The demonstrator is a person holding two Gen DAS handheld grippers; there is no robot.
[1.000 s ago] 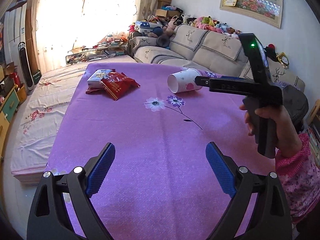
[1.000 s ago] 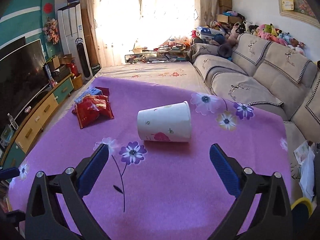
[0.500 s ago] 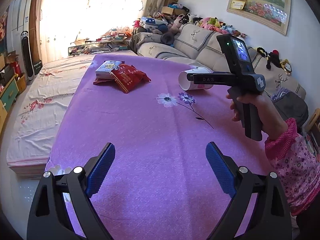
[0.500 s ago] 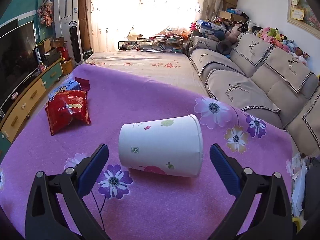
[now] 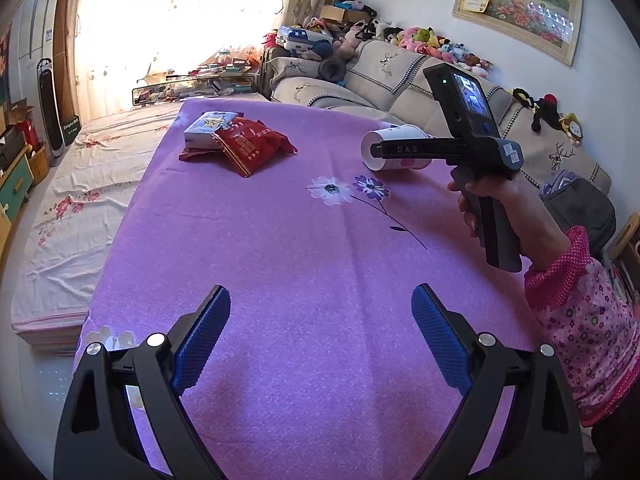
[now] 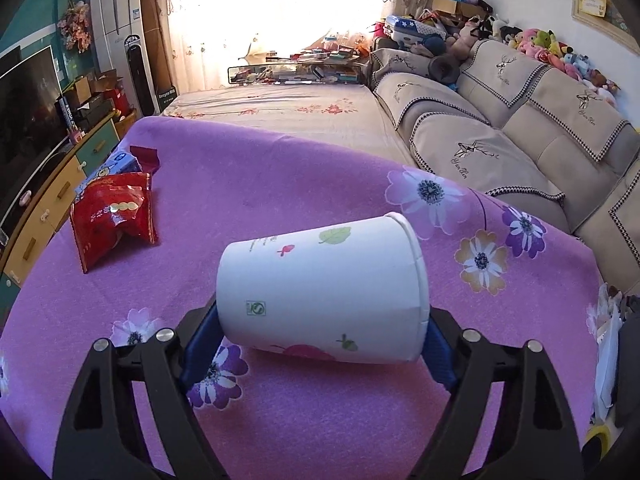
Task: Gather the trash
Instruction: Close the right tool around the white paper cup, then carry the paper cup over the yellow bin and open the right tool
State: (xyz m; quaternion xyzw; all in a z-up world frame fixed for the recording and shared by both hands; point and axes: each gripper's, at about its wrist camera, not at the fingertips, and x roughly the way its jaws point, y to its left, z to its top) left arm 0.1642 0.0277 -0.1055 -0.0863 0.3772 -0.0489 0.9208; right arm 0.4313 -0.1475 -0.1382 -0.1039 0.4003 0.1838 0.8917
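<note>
White paper cup (image 6: 324, 292) lies on side on purple flowered cloth (image 6: 320, 420) covering worktop, mouth facing right in right wrist view; inside not visible. Right hand-held gripper (image 6: 320, 344) straddles cup, blue pads at base and rim; jaws have just been closing on it, contact uncertain. Left hand-held gripper (image 5: 320, 340) spread wide over bare cloth, nothing between jaws. Red snack bag (image 6: 112, 216) leans on blue-and-white box (image 6: 116, 166) at far left corner, well apart from cup. Person's hand (image 5: 496, 204), pink dotted sleeve, grips right handle.
</note>
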